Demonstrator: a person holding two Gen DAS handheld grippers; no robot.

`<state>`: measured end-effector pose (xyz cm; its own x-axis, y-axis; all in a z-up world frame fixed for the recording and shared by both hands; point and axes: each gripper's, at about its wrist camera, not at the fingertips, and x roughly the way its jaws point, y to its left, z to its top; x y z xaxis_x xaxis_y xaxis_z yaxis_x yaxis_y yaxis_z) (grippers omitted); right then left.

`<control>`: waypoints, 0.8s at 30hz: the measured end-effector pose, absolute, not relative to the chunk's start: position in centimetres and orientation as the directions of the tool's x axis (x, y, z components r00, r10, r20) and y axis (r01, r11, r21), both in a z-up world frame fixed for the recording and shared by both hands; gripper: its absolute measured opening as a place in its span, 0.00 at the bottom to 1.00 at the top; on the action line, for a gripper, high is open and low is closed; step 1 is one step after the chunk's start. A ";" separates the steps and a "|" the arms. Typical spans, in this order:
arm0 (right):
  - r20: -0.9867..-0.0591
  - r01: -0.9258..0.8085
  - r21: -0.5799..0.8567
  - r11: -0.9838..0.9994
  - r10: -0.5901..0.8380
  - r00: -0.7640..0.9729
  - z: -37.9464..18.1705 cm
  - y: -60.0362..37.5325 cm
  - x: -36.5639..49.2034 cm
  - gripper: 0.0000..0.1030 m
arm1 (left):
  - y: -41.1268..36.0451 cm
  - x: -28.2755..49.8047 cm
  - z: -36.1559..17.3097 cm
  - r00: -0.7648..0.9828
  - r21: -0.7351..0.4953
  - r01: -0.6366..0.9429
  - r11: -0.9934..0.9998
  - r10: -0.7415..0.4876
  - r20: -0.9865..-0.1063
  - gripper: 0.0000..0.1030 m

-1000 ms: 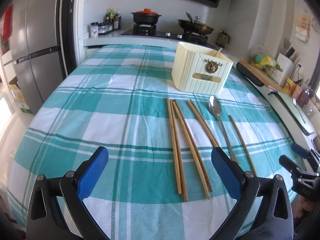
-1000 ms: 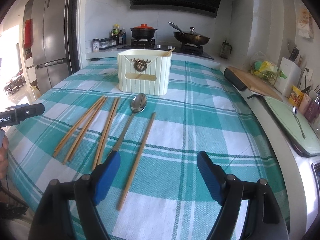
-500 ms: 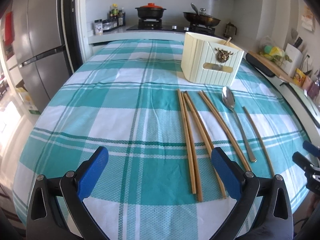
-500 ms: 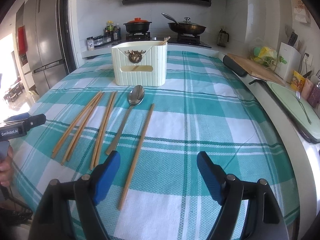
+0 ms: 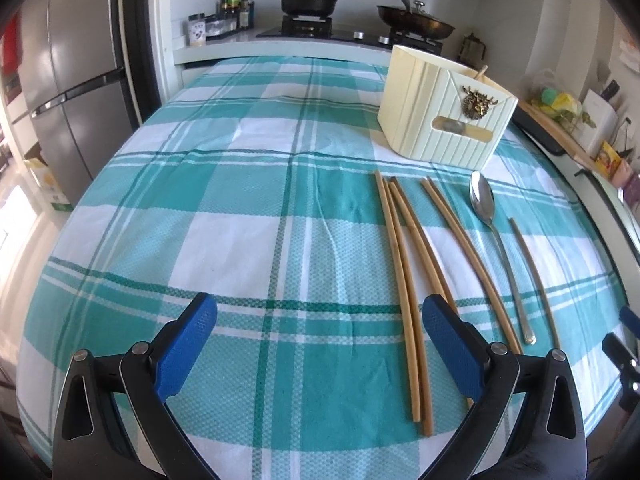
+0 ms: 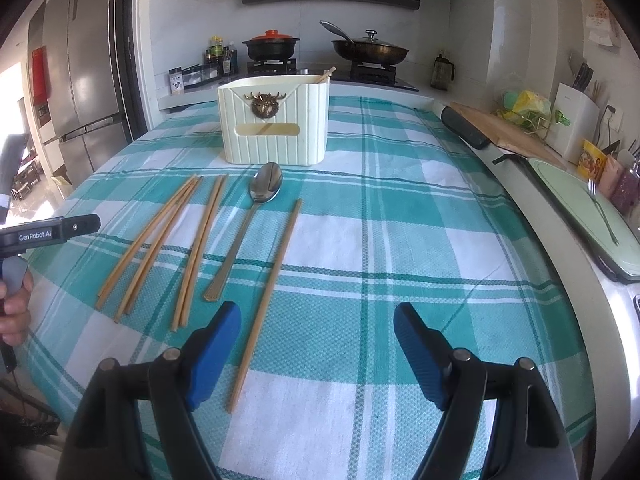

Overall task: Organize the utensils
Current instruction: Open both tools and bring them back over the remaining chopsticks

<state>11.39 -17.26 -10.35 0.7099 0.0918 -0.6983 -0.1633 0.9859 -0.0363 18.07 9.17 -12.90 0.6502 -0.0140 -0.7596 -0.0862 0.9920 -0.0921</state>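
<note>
Several wooden chopsticks and a metal spoon lie side by side on the teal plaid tablecloth. A cream utensil holder with a gold emblem stands behind them, one chopstick inside it. My left gripper is open and empty, low over the cloth, left of the chopsticks. In the right wrist view the chopsticks, spoon and a lone chopstick lie before the holder. My right gripper is open and empty, its left finger beside the lone chopstick.
A stove with a pot and a pan stands behind the table. A fridge is at the left. A counter with a cutting board and a green tray runs along the right.
Both grippers have tilted and moved slightly closer to the table; the utensils sit lower and nearer in both views. Nothing on the table has moved. Both grippers stay open.
</note>
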 end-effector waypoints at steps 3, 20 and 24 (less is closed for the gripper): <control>-0.695 -0.170 -0.039 0.985 0.095 0.712 -10.3 -17.1 11.4 0.78 | 9.2 19.8 -13.3 0.636 -0.083 -0.078 0.994 -0.015 -0.772 0.99; -0.697 -0.182 -0.026 0.983 0.113 0.709 -10.1 -17.0 11.5 0.78 | 6.9 24.1 -16.0 0.583 0.055 -0.019 0.998 0.056 -0.810 0.99; -0.704 -0.184 -0.023 0.983 0.114 0.701 -10.4 -17.0 11.7 0.78 | 6.7 24.4 -16.0 0.582 0.056 -0.012 0.998 0.053 -0.811 1.00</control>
